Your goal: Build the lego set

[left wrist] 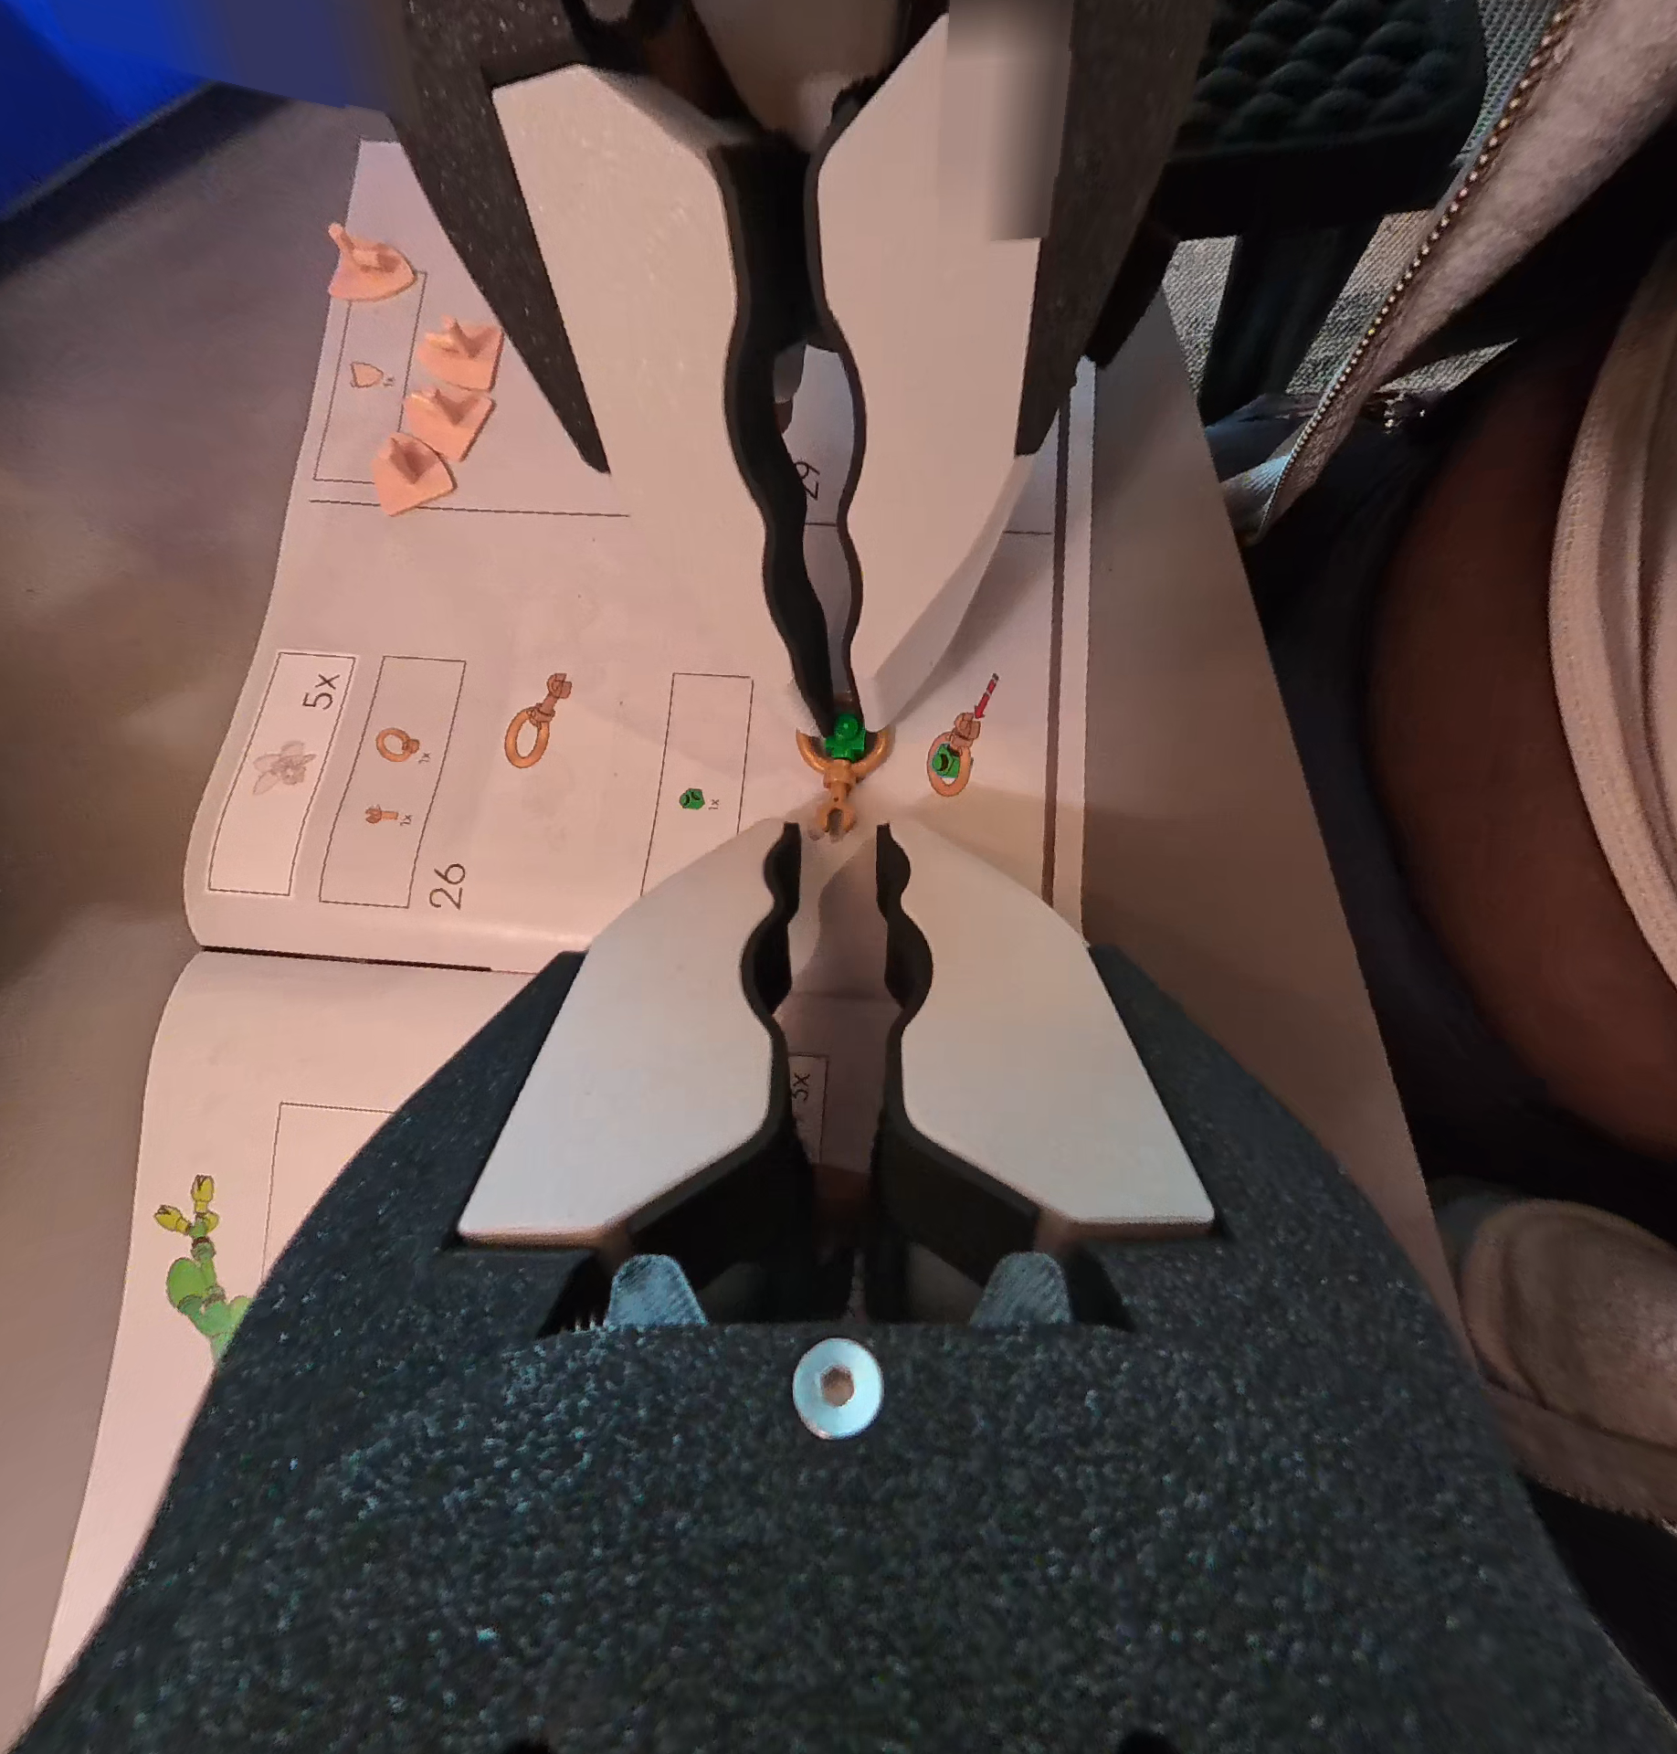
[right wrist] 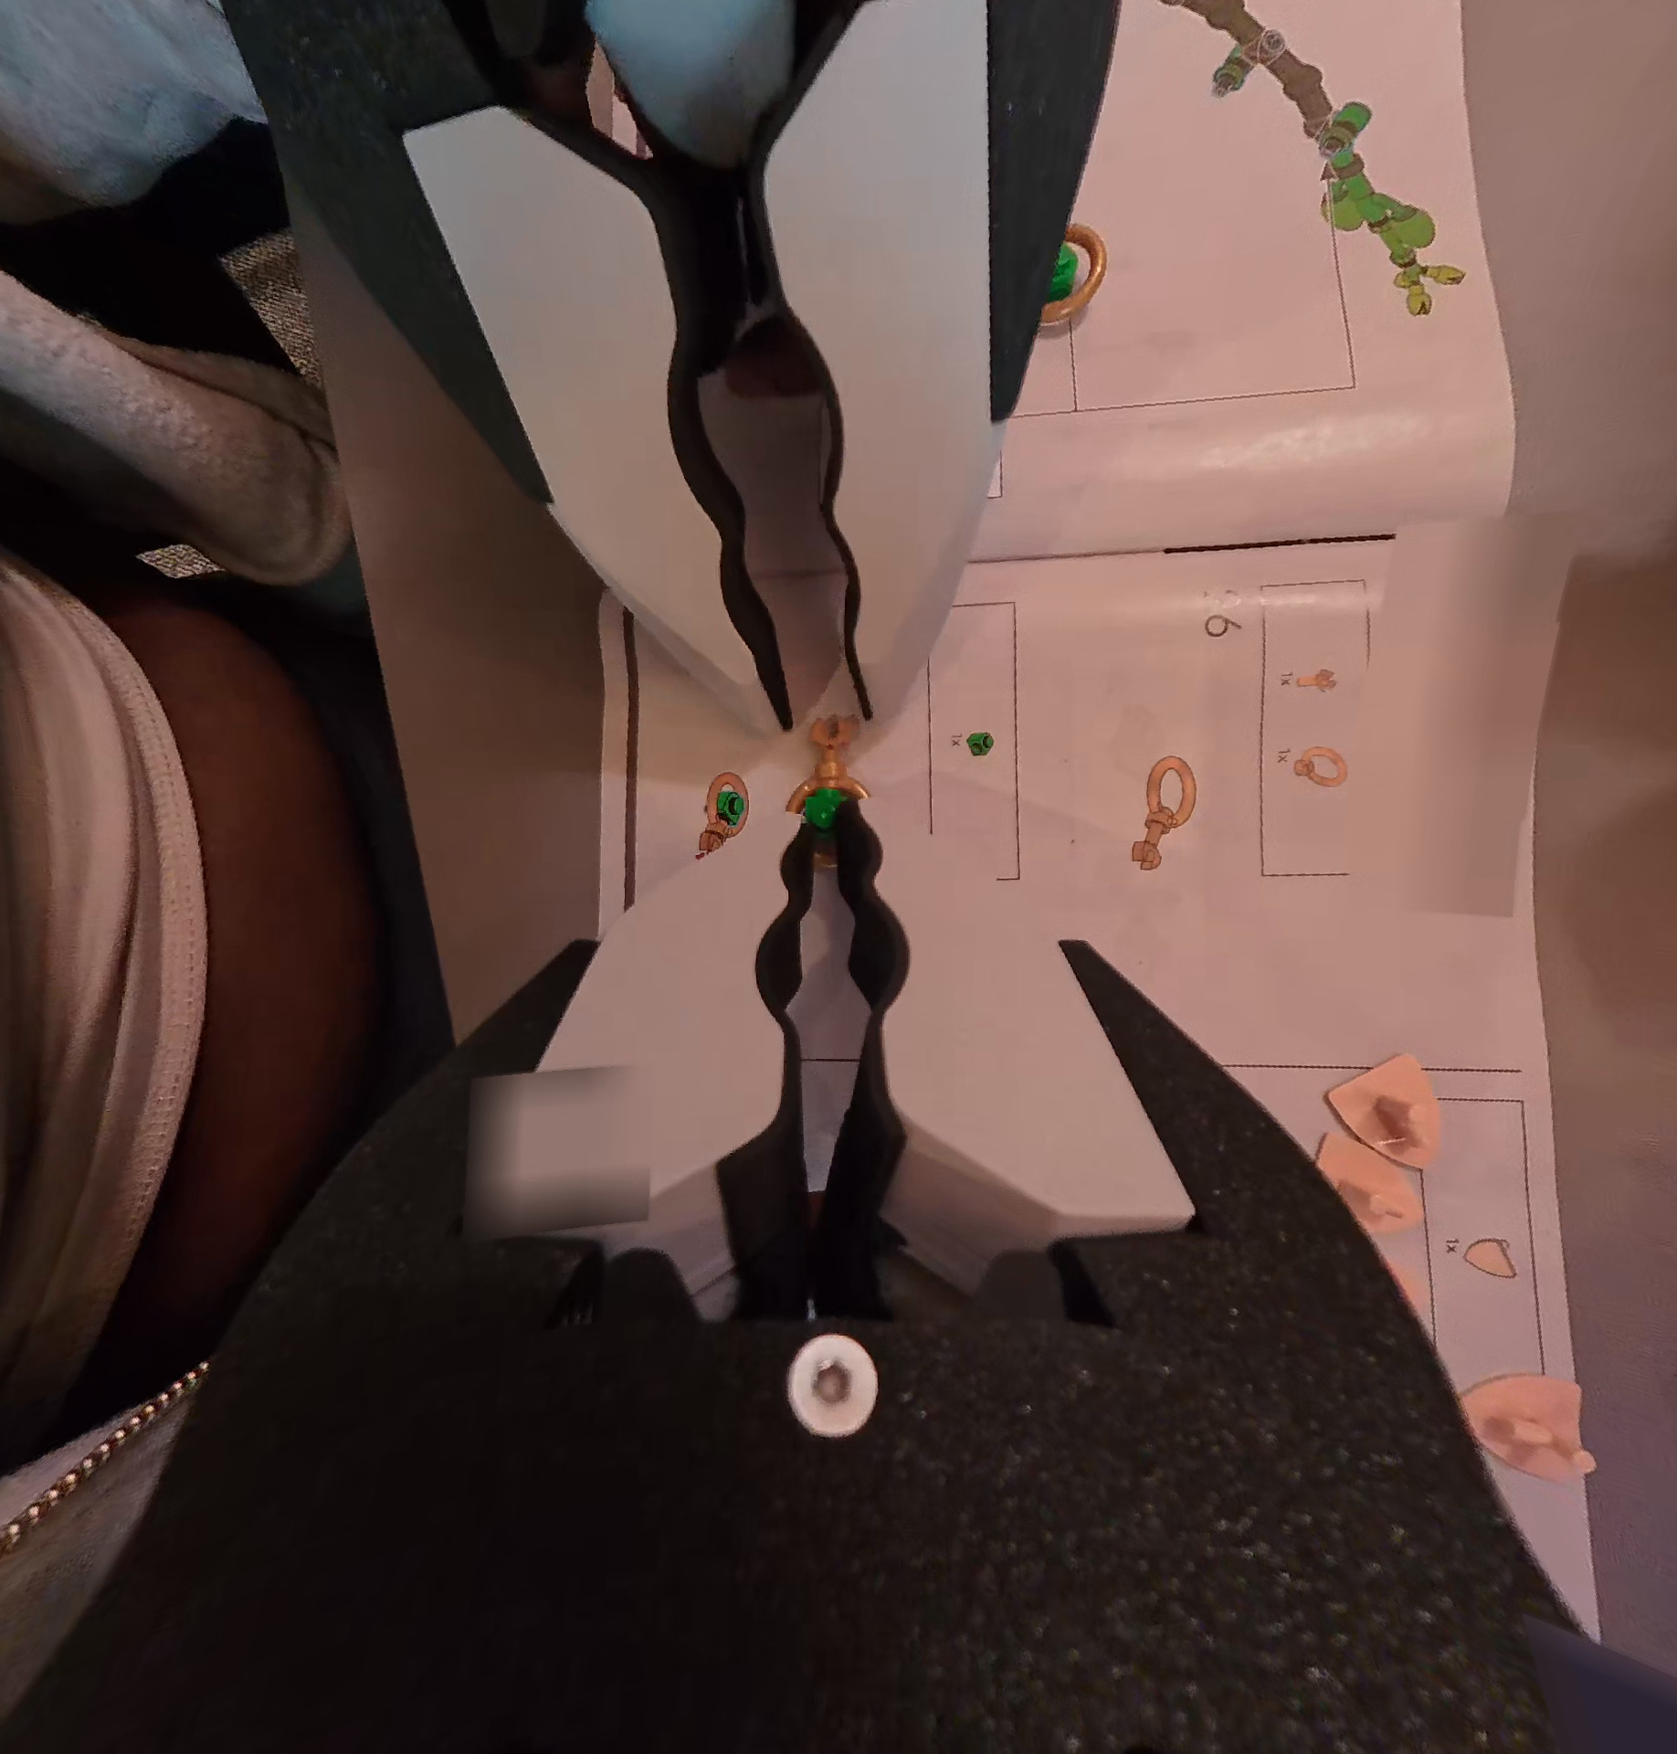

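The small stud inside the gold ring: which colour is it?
Green stud, clearest in the right wrist view.

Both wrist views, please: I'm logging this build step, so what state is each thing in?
Right gripper: shut on the small green stud piece.
Small green stud piece: sitting in the gold ring.
Gold ring-and-clip piece: held up above the booklet.
Left gripper: open, fingertips either side of the clip end.
White instruction booklet: lying open.
Pink petal pieces: loose on the page.
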